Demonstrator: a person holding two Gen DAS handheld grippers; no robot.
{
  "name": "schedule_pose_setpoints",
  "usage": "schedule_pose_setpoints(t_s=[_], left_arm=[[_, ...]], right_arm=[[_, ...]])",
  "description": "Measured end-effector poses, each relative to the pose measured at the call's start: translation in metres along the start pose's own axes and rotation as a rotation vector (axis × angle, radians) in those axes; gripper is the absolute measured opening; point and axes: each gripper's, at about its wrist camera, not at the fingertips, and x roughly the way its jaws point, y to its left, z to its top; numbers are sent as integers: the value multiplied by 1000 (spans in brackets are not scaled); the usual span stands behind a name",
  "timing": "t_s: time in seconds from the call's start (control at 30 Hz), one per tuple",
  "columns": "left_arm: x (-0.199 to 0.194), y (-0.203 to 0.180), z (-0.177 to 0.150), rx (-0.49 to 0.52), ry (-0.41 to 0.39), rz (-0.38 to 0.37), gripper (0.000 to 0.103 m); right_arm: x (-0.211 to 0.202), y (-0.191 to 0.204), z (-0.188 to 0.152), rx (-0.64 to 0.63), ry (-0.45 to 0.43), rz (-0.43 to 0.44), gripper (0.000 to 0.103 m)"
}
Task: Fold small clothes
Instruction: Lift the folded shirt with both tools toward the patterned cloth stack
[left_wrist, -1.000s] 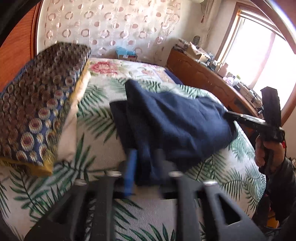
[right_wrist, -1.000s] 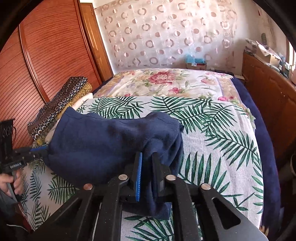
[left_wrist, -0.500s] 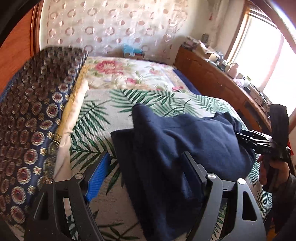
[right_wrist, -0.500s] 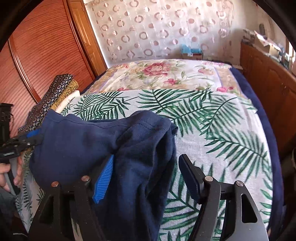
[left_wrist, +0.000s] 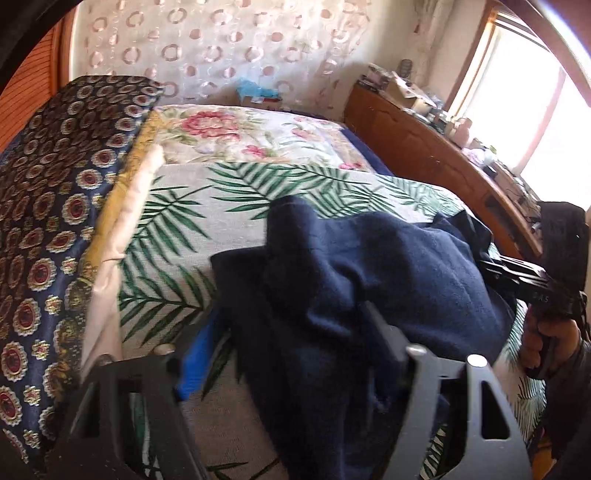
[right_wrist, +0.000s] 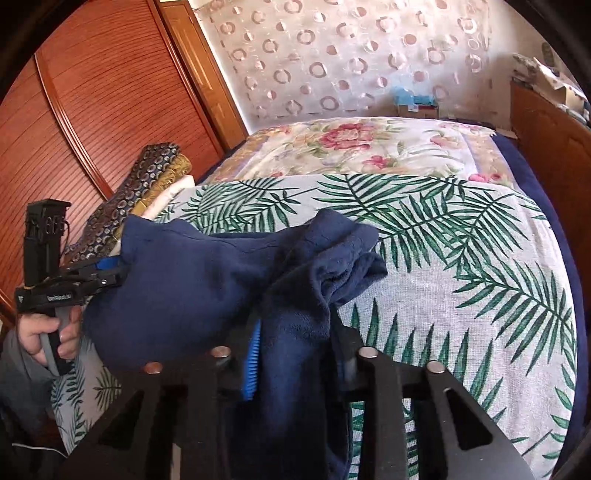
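Observation:
A navy blue garment (left_wrist: 388, 280) lies bunched on the palm-leaf bedspread (left_wrist: 207, 221). My left gripper (left_wrist: 284, 354) is open, its fingers either side of the garment's near end, blue pad on the left. In the right wrist view the garment (right_wrist: 207, 280) drapes between the fingers of my right gripper (right_wrist: 299, 354), which is partly closed around a hanging fold with a gap still showing. The left gripper (right_wrist: 110, 271) shows at the garment's left end. The right gripper's body (left_wrist: 524, 277) shows at the garment's right end.
A stack of patterned folded blankets (left_wrist: 48, 229) lies along the bed's left side by a wooden wardrobe (right_wrist: 92, 122). A floral sheet (right_wrist: 362, 147) covers the far bed. A wooden dresser (left_wrist: 436, 162) with clutter stands on the right under a bright window.
Both grippers opened and let the garment drop onto the bed. Now the right gripper has narrowed again around a fold, and the left stays open over the garment's end.

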Motion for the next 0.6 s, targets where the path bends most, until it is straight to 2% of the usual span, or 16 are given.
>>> schedule_pose_setpoints(t_s=[0.2, 0.27, 0.37, 0.6], left_arm=[[-5, -5, 3, 34, 5, -18, 34], [-10, -5, 4, 39, -4, -25, 19], [-22, -8, 4, 50, -32, -29, 14], [-78, -18, 2, 47, -172, -67, 12]], right_arm=[[-8, 3, 2, -36, -36, -2, 20], [-13, 4, 3, -40, -55, 2, 19], [-21, 11, 5, -65, -92, 5, 19], [-47, 45, 19, -182, -179, 8, 17]])
